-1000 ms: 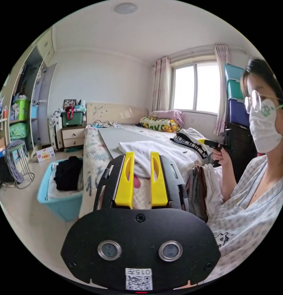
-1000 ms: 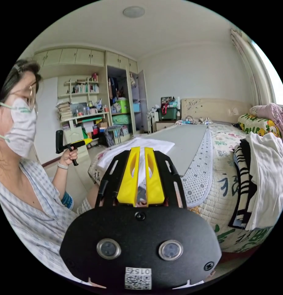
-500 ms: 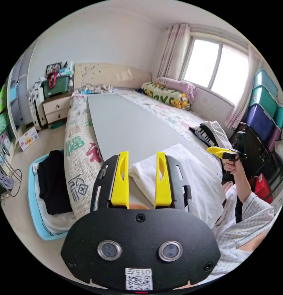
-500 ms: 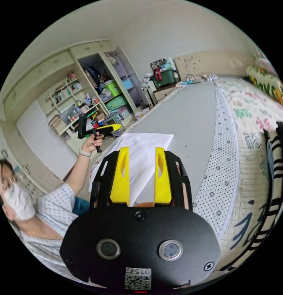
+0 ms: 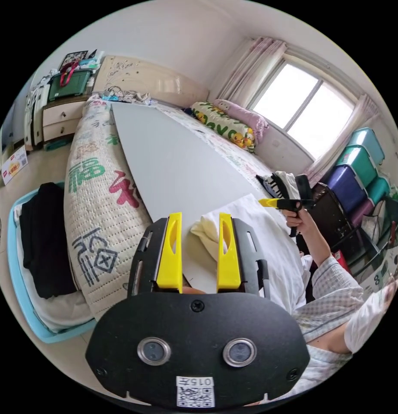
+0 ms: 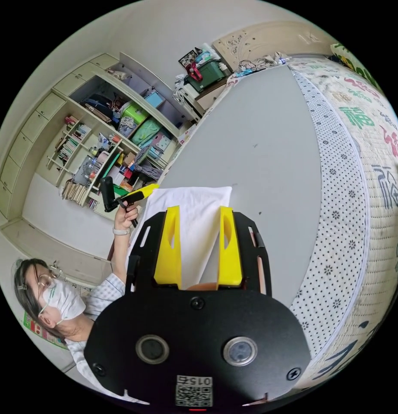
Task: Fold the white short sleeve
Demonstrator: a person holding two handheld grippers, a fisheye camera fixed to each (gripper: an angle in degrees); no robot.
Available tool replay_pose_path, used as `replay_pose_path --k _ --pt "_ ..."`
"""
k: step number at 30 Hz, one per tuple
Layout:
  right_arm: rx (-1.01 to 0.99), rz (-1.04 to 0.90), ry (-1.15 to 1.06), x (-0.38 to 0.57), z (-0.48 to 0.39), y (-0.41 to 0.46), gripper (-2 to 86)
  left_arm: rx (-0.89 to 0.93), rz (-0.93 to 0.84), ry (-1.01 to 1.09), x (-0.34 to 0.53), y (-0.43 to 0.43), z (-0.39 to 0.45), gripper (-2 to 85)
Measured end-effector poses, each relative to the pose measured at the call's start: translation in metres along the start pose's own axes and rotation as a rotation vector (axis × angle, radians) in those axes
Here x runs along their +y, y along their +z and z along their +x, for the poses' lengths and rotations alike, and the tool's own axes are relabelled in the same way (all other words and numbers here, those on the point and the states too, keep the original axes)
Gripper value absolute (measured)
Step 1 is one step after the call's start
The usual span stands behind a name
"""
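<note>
- A white short sleeve (image 5: 255, 241) lies bunched on a grey board (image 5: 173, 168) laid over the patterned bed (image 5: 99, 189), sitting centre-right in the left gripper view and at centre in the right gripper view (image 6: 194, 224).
- The left gripper (image 5: 199, 252), low in the centre of its own view, has its yellow jaws parted with nothing between them; it hangs above the rounded near edge of the garment and is also seen raised in the person's hand at left centre of the right gripper view (image 6: 132, 196).
- The right gripper (image 6: 198, 248) is likewise spread and empty, poised over the shirt's flat side with the square corner beyond its tips; it appears at right centre of the left gripper view (image 5: 274, 202).
- The fold has apparently not begun: neither tool touches the cloth.
- To do it well, each gripper likely needs to come down on an outer edge of the shirt, pinch a single layer, and spread the garment flat on the board before any crease is made.
- A blue basket (image 5: 17, 284) of dark clothes stands on the floor at lower left of the left gripper view.
</note>
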State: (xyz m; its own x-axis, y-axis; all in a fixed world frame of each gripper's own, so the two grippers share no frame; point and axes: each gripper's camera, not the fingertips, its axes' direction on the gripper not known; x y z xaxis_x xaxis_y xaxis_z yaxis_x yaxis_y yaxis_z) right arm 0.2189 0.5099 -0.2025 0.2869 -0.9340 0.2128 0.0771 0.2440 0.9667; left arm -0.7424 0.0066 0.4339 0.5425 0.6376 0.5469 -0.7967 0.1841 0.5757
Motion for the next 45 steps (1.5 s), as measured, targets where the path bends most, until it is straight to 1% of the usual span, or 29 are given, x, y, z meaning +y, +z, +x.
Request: replay_pose_path --k 5,8,13,15,19,21,24,27,29,30,32,33,34,36,38,39,41,45 --pt "0.059 -0.032 -0.026 0.003 -0.020 0.007 12.2 0.000 -0.029 0.017 0.002 0.013 -0.022 11.9" --pt "0.051 -0.031 -0.015 0.011 -0.024 0.010 11.6 0.050 -0.047 0.002 0.004 0.014 -0.038 10.5" --pt "0.032 -0.040 -0.008 0.031 -0.028 0.014 10.8 0.068 -0.057 0.009 0.003 0.007 -0.050 9.2" --pt "0.023 -0.050 -0.003 0.040 -0.028 0.017 9.8 0.061 -0.063 0.021 0.000 0.003 -0.050 9.0" --pt "-0.001 -0.073 0.046 0.064 -0.022 0.027 4.4 0.071 -0.099 0.051 -0.009 -0.005 -0.050 5.5" --pt "0.000 -0.057 0.044 0.080 -0.025 0.027 2.3 0.060 -0.090 0.063 -0.011 -0.016 -0.046 3.8" --pt "0.073 0.035 -0.043 0.123 -0.052 0.011 0.6 0.034 -0.012 0.083 -0.010 -0.051 -0.034 1.9" --pt "0.048 0.152 -0.153 0.188 -0.095 -0.026 -0.1 0.100 0.149 0.119 0.000 -0.114 0.003 0.9" --pt "0.015 0.259 -0.246 0.251 -0.132 -0.066 -0.4 0.107 0.284 0.201 0.017 -0.174 0.055 0.5" --pt "0.008 0.284 -0.266 0.267 -0.141 -0.075 -0.4 0.115 0.315 0.228 0.022 -0.189 0.070 0.4" --pt "-0.009 0.373 -0.339 0.333 -0.173 -0.114 -0.6 0.157 0.411 0.331 0.036 -0.250 0.134 0.3" --pt "-0.012 0.392 -0.355 0.350 -0.181 -0.122 -0.6 0.167 0.433 0.362 0.039 -0.264 0.151 0.3" --pt "-0.012 0.426 -0.383 0.383 -0.196 -0.139 -0.6 0.184 0.466 0.427 0.043 -0.291 0.185 0.2" --pt "0.004 0.464 -0.430 0.432 -0.217 -0.160 -0.7 0.189 0.493 0.497 0.045 -0.324 0.234 0.2" --pt "0.041 0.536 -0.489 0.501 -0.244 -0.184 -0.7 0.216 0.514 0.583 0.047 -0.356 0.293 0.1" --pt "0.054 0.558 -0.502 0.518 -0.249 -0.190 -0.7 0.229 0.518 0.605 0.047 -0.362 0.306 0.1" --pt "0.120 0.636 -0.536 0.583 -0.270 -0.210 -0.7 0.295 0.528 0.682 0.047 -0.380 0.356 0.1" --pt "0.183 0.715 -0.543 0.670 -0.294 -0.234 -0.7 0.416 0.531 0.756 0.038 -0.390 0.417 0.0"
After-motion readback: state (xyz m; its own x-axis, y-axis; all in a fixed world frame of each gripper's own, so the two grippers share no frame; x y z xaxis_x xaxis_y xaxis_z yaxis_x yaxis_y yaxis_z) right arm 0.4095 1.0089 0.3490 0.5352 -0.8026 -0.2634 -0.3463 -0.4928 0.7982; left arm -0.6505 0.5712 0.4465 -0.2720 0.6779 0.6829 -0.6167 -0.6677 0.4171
